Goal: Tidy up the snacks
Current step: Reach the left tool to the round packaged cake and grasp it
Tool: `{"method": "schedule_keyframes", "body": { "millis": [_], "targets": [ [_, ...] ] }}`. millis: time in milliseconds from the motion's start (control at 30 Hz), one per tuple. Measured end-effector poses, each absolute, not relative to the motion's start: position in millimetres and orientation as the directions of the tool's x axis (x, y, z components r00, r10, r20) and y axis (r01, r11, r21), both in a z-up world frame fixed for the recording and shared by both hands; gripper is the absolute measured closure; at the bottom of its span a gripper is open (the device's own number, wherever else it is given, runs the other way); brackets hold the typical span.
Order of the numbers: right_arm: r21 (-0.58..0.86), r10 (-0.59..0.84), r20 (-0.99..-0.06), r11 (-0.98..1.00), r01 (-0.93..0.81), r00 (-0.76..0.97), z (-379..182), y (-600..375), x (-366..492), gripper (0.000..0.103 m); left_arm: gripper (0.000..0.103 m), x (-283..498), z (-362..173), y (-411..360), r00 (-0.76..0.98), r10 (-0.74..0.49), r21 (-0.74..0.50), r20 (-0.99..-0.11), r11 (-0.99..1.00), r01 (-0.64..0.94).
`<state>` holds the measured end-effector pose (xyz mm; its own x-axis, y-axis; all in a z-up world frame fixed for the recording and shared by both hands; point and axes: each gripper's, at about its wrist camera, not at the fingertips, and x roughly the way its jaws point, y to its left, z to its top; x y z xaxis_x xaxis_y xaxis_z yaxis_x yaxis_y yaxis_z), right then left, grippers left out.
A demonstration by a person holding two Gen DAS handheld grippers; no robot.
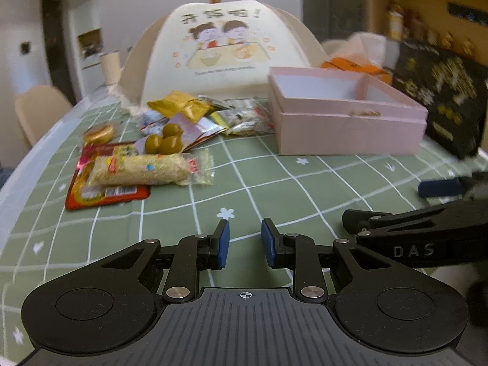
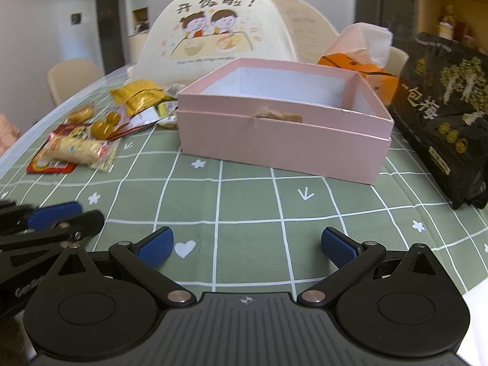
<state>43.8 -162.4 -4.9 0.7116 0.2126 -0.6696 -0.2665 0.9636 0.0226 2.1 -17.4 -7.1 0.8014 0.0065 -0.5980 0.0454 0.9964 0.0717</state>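
I can't see the floor of the pink box (image 2: 283, 140); its front wall hides it. The black bag (image 1: 442, 97) looks blurry and runs off the side. In the snack pile (image 1: 195, 119), the back packets are too mixed up to tell.

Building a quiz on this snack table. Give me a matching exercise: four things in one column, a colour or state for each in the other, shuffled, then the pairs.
Things:
1. box
2. right gripper
3. rice cracker pack
4. big bag

Descriptions:
A. black with gold print
B. pink, lid off, nothing visible inside
C. wide open, holding nothing
D. clear wrapper, lying on a red packet

Pairs: 1-B, 2-C, 3-D, 4-A
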Motion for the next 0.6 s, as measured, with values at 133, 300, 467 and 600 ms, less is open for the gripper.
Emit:
{"method": "schedule_keyframes", "body": {
  "millis": [133,300,467,600],
  "targets": [
    [0.023,0.158,-0.759,0.976,-0.217,0.632,2,-164,38,0.000,0.085,4,4,-24,0.729,-0.140,0.093,-0.670,0.959,0.269],
    [0.024,0.075,-0.823,0.995,-0.098,0.563,7,-183,10,0.000,0.083,26,20,-11,0.426,-0.462,-0.170,-0.778,0.807,0.565],
    [0.031,-0.020,-0.884,0.994,0.101,0.468,12,-172,4,0.001,0.084,61,27,11,0.160,-0.539,-0.337,-0.827,0.702,0.627],
    [0.107,-0.107,-0.910,0.873,0.476,0.400,25,-153,-12,0.009,0.084,81,35,53,0.032,-0.541,-0.387,-0.840,0.641,0.662]
  ]
}}
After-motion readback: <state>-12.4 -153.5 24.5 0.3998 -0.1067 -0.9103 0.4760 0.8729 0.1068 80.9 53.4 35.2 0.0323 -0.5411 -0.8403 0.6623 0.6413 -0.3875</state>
